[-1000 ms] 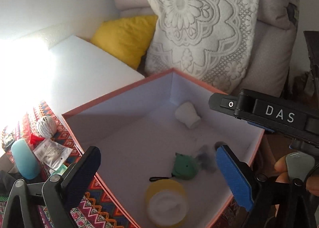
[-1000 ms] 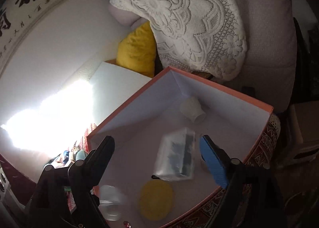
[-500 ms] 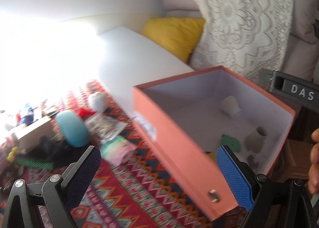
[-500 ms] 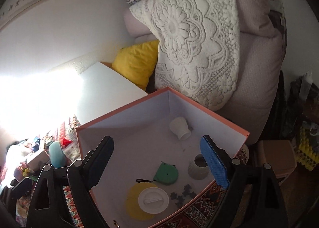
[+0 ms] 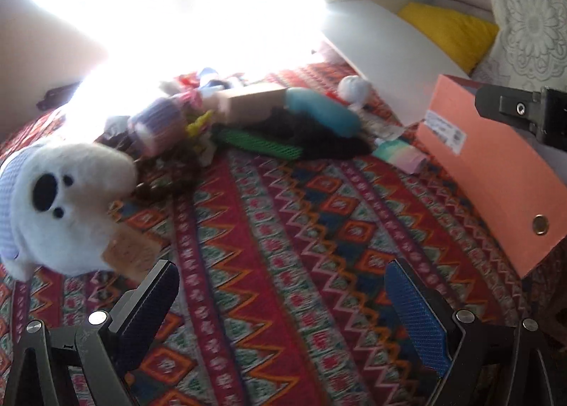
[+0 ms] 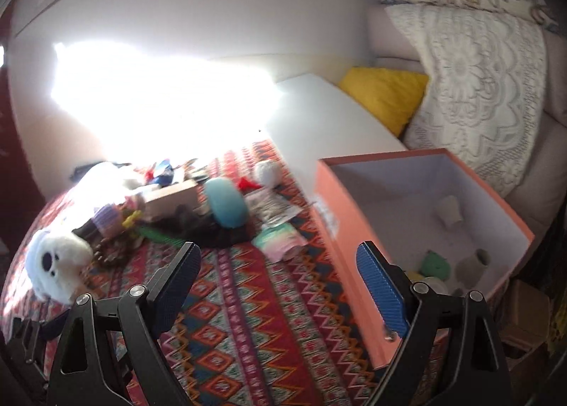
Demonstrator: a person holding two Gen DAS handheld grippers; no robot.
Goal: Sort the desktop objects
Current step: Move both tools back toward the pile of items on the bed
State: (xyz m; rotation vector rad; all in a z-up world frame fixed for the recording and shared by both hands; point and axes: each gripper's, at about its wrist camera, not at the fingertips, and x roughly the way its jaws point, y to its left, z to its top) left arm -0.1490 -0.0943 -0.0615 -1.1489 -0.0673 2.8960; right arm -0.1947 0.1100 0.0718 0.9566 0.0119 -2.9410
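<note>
An open orange box [image 6: 347, 218] stands at the right on the patterned cloth; it also shows in the left wrist view [image 5: 496, 172]. Inside lie a green round item [image 6: 436, 263], a grey cup [image 6: 473, 264] and a white cup [image 6: 448, 216]. A pile of loose objects sits at the back: a teal case [image 5: 322, 111], a green comb [image 5: 258, 143], a cardboard box [image 5: 248, 104], a white plush toy [image 5: 60, 207]. My left gripper [image 5: 280, 310] is open and empty above the cloth. My right gripper [image 6: 280, 285] is open and empty beside the box.
A white board [image 5: 382, 48] leans behind the box. A yellow cushion [image 6: 384, 94] and a lace-covered sofa [image 6: 475, 87] lie at the back right. Strong glare hides the back left. A pastel packet [image 6: 280, 239] lies near the box. The patterned cloth [image 5: 301, 246] spreads in front.
Both grippers have swung left and back from over the box toward the pile. An item dropped from the right gripper into the box a second ago.
</note>
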